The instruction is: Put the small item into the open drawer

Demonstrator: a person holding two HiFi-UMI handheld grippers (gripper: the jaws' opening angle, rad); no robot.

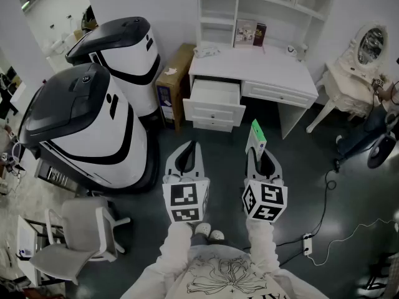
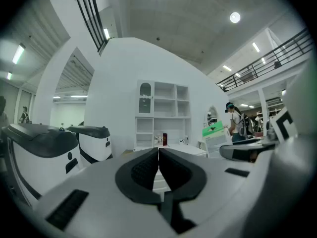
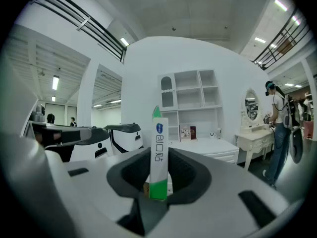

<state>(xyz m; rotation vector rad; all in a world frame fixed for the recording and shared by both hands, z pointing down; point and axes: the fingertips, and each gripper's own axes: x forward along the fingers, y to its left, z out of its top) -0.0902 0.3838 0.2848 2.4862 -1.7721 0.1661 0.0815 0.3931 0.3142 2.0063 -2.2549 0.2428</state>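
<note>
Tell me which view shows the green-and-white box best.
The right gripper view: the box stands upright, close up, clamped between the jaws. The head view shows only its green end; the left gripper view, a side glimpse.

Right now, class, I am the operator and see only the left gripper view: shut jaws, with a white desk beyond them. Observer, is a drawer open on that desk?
Observer: Yes. In the head view a drawer on the left side of the desk is pulled out, and its inside shows.
Operator: Where is the small item?
Observer: In the right gripper. The right gripper view shows a slim white and green box standing upright, clamped between its jaws.
Operator: Are we at the desk yet?
Observer: No. The head view shows dark floor between both grippers and the drawer.
</note>
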